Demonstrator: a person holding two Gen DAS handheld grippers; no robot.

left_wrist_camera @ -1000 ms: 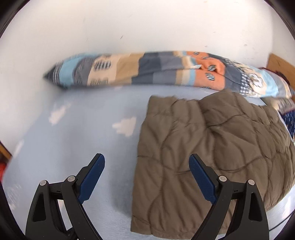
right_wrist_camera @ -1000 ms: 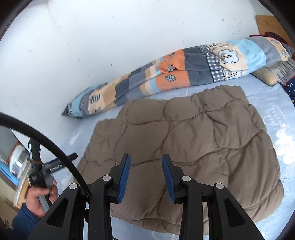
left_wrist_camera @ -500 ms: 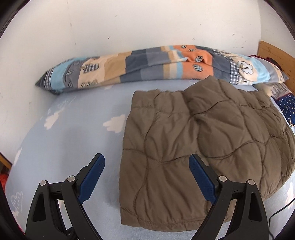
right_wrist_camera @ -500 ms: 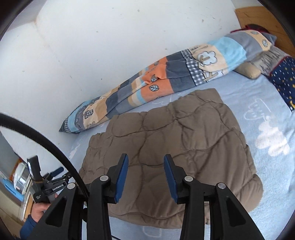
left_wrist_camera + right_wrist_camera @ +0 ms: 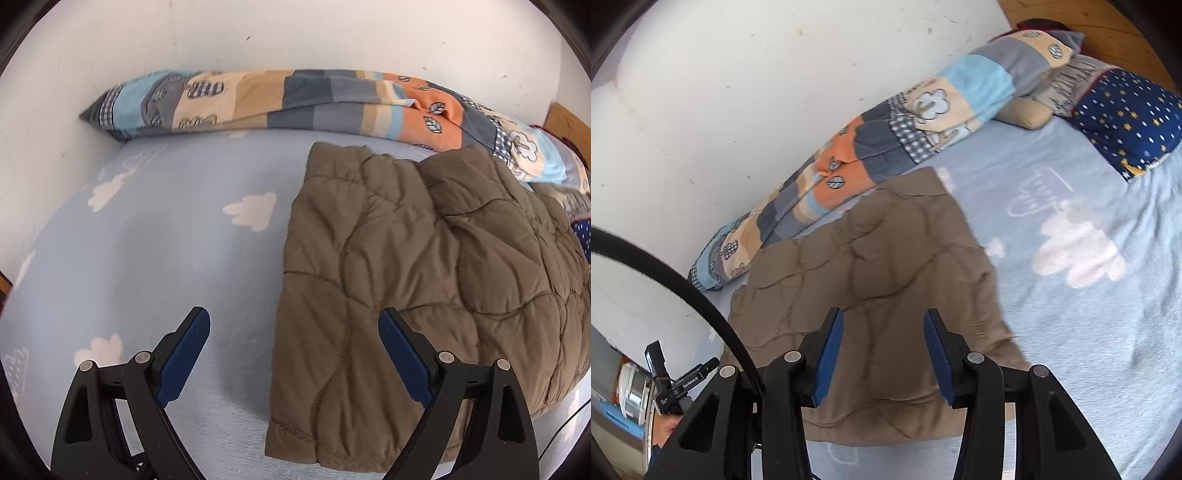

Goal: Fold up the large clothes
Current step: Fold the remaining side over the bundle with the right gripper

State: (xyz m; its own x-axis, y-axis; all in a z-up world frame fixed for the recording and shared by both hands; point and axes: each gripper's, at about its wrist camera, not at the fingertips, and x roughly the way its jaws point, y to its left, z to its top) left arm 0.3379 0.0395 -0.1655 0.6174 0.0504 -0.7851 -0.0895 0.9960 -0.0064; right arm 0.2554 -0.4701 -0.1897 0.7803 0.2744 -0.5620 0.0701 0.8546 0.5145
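While your left tongs (image 5: 293, 334) gape wide and empty, your right tongs (image 5: 883, 334), just opening, hold nothing; the folded brown quilted garment (image 5: 879, 273) lies on the bed (image 5: 1089, 332).

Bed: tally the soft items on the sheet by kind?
Brown quilted garment: 1
Long patchwork bolster: 1
Navy star-print pillow: 1
Tan cushion: 1
Grey striped pillow: 1, mostly hidden
Total: 5
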